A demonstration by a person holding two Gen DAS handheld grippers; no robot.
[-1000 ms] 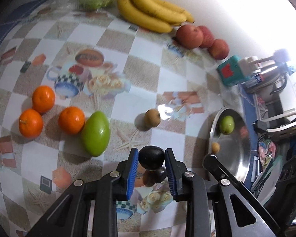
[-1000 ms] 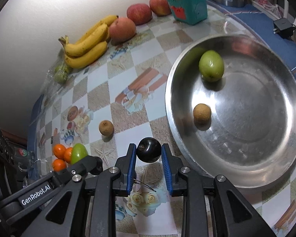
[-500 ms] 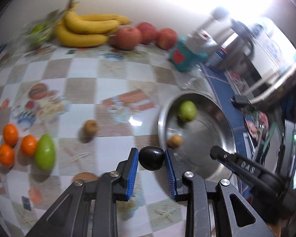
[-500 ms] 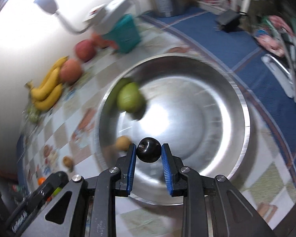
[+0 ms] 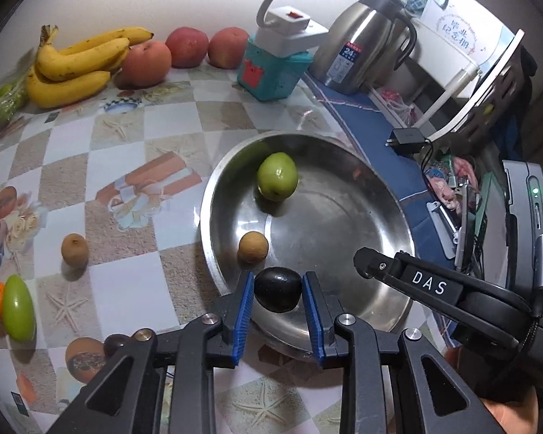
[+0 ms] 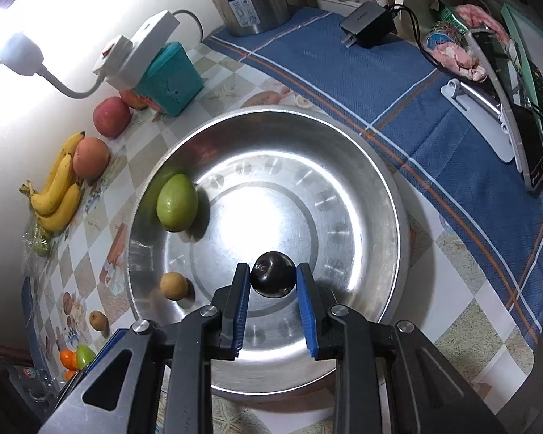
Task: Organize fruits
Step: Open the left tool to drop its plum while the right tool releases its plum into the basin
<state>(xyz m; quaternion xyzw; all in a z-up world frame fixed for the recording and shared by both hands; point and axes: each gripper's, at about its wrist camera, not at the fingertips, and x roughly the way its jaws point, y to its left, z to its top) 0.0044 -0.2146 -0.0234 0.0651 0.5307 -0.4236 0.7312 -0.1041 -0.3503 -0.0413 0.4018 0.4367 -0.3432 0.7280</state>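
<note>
Black tool [image 5: 277,294] arms, blue ribbed pads [image 5: 243,311], silver screws [image 5: 211,319].

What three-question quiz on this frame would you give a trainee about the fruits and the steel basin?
1. True or false: the left gripper carries nothing.
2. Which fruits already lie in the steel basin? A) a green fruit and a small tan fruit B) two oranges C) a banana
3. Fill in: the right gripper holds its dark plum over the ____.

Key:
1. False: its fingers clamp a dark fruit.
2. A: the green fruit and the small tan fruit; the bananas lie by the wall.
3. Basin.
</note>
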